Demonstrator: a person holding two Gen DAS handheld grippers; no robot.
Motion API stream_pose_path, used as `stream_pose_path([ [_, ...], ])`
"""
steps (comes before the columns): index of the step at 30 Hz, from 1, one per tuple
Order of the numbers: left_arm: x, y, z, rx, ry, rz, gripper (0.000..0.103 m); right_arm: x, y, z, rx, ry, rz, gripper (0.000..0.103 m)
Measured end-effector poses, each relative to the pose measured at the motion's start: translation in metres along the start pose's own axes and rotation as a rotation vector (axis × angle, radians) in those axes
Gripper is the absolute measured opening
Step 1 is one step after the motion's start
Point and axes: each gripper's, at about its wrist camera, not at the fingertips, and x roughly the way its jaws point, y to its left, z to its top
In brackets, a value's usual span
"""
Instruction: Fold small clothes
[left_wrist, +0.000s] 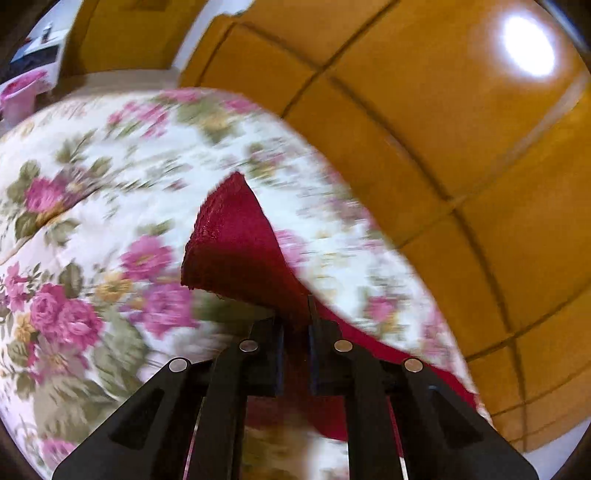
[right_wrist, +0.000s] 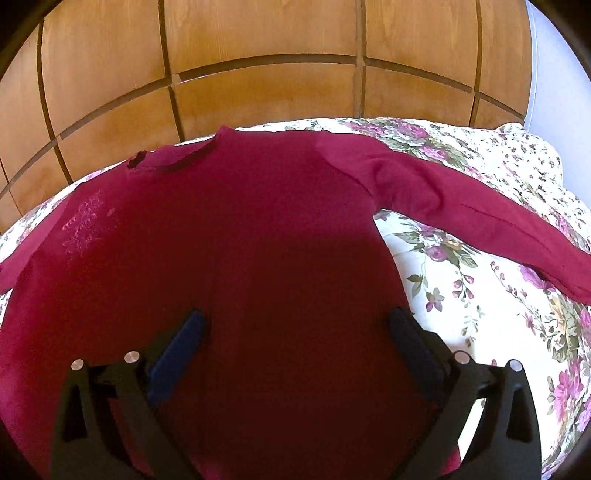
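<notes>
Nearest in the left wrist view, the left hand-held gripper (left_wrist: 293, 317) has its jaws pinched together on a fold of dark red cloth — the sleeve (left_wrist: 236, 243) of the red top (right_wrist: 229, 236). The cloth passes between the two pads and runs on past the tips, where its cuff end stands lifted off the bedspread (left_wrist: 110, 206) in a stiff, tapering flap. More of the red fabric trails back along the right side of the gripper, lying on the floral cover. This view is smeared by motion blur, so the flowers of the print are streaked.

In the right wrist view, the right hand-held gripper (right_wrist: 295, 328) has its jaws spread wide, with nothing clamped; both fingers stand over the lower body of the top, the right one at the garment's side edge. Whether the tips touch the fabric I cannot tell.

Beyond the fingers the top lies spread flat on the bed, neck away from the camera, with pale stitched lettering on the left of the chest. Its other sleeve (right_wrist: 461, 206) stretches out to the right across the bedspread — slightly creased near the shoulder.

Farthest back, behind the bed, stand wooden wardrobe panels (right_wrist: 258, 74) with dark grooves.
</notes>
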Motion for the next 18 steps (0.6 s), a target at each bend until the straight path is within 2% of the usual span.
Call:
stream_pose_path([
  [5,-0.029,-0.066,-0.01,0.084,-0.034,-0.14,0.008,-0.001,0.0,-0.002,0.003,-0.005,0.001,0.101],
  [8,-0.036,-0.115,-0.029,0.153,-0.013,-0.224,0.008,-0.002,0.001,-0.003,0.0,-0.006,-0.005,0.101],
  [13,-0.034,-0.185,-0.075,0.309,0.024,-0.286,0.009,-0.004,-0.003,-0.004,0.014,-0.008,0.023,0.101],
  [18,-0.021,-0.243,-0.134,0.424,0.109,-0.334,0.009,-0.005,-0.004,-0.004,0.021,-0.008,0.037,0.101],
])
